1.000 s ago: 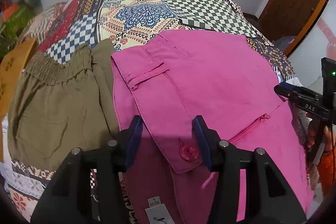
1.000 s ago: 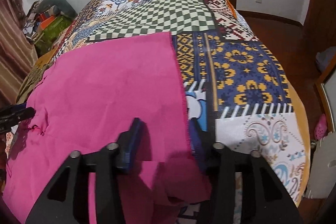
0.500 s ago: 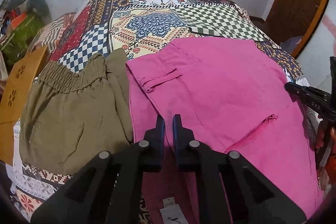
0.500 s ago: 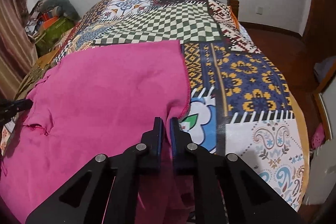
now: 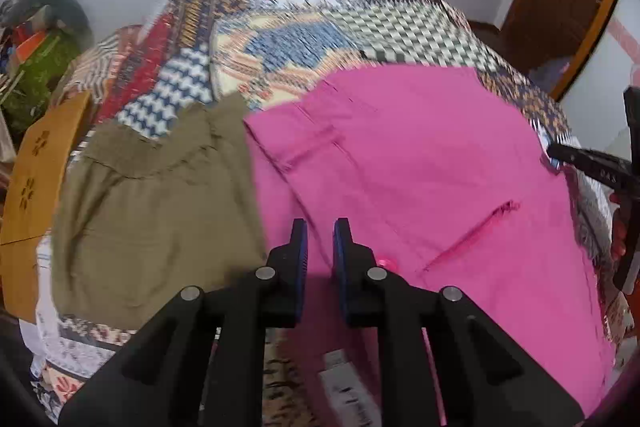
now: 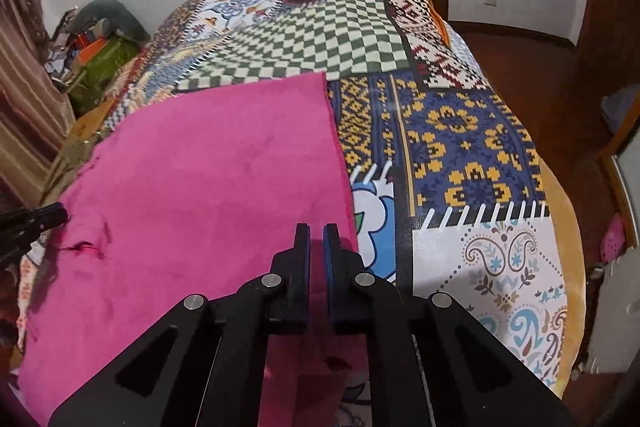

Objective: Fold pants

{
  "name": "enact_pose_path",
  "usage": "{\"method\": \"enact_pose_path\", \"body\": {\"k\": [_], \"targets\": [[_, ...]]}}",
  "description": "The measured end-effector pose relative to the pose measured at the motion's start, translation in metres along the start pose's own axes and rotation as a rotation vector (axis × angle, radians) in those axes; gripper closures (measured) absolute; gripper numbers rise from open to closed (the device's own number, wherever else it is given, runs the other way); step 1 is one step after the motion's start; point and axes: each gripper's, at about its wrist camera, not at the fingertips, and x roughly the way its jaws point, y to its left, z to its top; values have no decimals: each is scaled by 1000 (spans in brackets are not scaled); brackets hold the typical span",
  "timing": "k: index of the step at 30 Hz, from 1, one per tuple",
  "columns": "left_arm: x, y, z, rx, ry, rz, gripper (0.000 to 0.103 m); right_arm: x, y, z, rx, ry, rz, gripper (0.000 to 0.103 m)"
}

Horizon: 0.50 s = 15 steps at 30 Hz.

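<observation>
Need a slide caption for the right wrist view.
Right gripper shut on the pink pants' hem edge, lying on a patchwork bedspread.

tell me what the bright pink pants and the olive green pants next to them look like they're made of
Bright pink pants: likely woven cotton, matte; crisp flat seams, stitched pocket slit and a frayed edge.
Olive green pants: seemingly a thinner, softer matte weave; the gathered elastic waistband puckers and the cloth lies in loose folds.
</observation>
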Motion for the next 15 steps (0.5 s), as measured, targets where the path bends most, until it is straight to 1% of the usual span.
{"method": "enact_pose_path", "body": {"k": [1, 3, 4, 5, 6, 8, 10, 13, 15], "targets": [[-5, 4, 2, -7, -11, 8, 87, -3, 1, 2, -5, -1, 1, 96], [-14, 15, 9, -26, -35, 23, 78, -10, 4, 7, -20, -11, -7, 92], [-18, 20, 13, -36, -48, 33, 76, -14, 5, 10, -25, -19, -8, 90], [-21, 26, 18, -48, -58, 38, 72, -17, 5, 13, -26, -29, -8, 83], [-22, 31, 22, -61, -63, 35, 71, -22, 6, 18, -29, -46, -9, 74], [-23, 41, 32, -82, -66, 22, 70, -30, 8, 25, -30, -78, -17, 65], [-21, 45, 39, -89, -65, 20, 70, -36, 9, 36, -28, -109, -22, 64], [-14, 48, 50, -83, -57, 9, 69, -37, 11, 52, -16, -121, -11, 64], [-5, 49, 56, -87, -43, -7, 62, -33, 12, 59, -12, -127, -11, 64]]}}
